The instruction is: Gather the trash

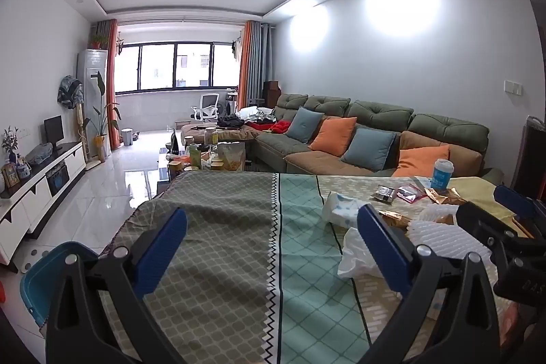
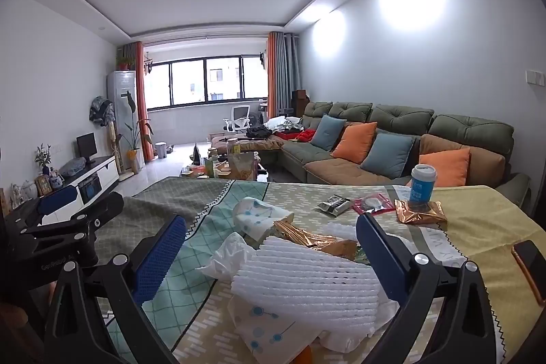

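- The trash is gathered on the right half of the worktop (image 2: 477, 217), which is covered by a patterned cloth (image 1: 221, 227).
- A white foam net (image 2: 307, 278) is seen nearest, lying between the fingers of the right tool (image 2: 271, 248), whose jaws are spread wide with nothing pressed by them.
- Under and beside the net, dotted tissue packs (image 2: 259, 214), a crumpled white bag (image 2: 225, 256) and gold foil (image 2: 307, 236) are piled, touching one another.
- Farther back, a dark sachet (image 2: 332, 203), a red pouch (image 2: 372, 205) and a gold wrapper (image 2: 421, 212) are laid apart, with a blue cup (image 2: 422, 183) standing upright at the wrapper.
- A phone (image 2: 530, 265) is placed near the right edge.
- The left tool (image 1: 271, 243) is held wide open over bare cloth on the left half, nothing between its fingers; the bag is just beside its right finger.
- A teal bin (image 1: 44, 275) is seen below the worktop's left edge, over open tiled floor (image 1: 102, 193).
- Beyond the far edge stands a sofa (image 1: 375, 139).
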A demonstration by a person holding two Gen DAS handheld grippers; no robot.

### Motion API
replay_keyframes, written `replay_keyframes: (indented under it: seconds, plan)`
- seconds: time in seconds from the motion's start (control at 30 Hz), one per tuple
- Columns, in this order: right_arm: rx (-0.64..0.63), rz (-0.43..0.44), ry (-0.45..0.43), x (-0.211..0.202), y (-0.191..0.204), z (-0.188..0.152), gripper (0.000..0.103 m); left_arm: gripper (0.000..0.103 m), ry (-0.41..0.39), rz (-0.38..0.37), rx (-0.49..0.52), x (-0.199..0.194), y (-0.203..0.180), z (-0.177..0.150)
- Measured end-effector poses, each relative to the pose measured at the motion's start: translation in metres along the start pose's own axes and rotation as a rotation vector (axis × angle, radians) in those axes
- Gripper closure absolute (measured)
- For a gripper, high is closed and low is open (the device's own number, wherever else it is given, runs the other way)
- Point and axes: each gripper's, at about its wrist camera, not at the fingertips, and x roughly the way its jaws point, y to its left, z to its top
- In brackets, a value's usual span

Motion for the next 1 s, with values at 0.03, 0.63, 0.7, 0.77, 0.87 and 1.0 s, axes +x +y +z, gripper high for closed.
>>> replay_keyframes:
  seconds: [0.03,0.63,0.7,0.77,0.87,1.0]
  plan:
    - [-0.001,0.001,0.001,0.0,0.0,0.0,0.004,0.003,-0.002,-0.002,-0.003,0.0,0.0,0.0]
    - [0.006,-0.003,-0.029,-0.005,-0.005,0.003,0.004,0.003,-0.01,-0.015,-0.031,-0.01,-0.001,0.003]
    - [0.006,-0.002,-0.03,-0.005,-0.005,0.003,0.004,0.003,-0.009,-0.016,-0.031,-0.01,0.0,0.003]
    - [0.01,-0.005,-0.034,-0.011,-0.002,0.005,0.004,0.003,-0.012,-0.015,-0.03,-0.011,-0.001,0.003]
    - [0.015,-0.007,-0.038,-0.014,-0.001,0.007,0.004,0.003,-0.014,-0.018,-0.032,-0.012,0.0,0.004]
    - [0.018,-0.006,-0.04,-0.013,-0.003,0.007,0.004,0.003,-0.017,-0.018,-0.032,-0.014,0.0,0.005]
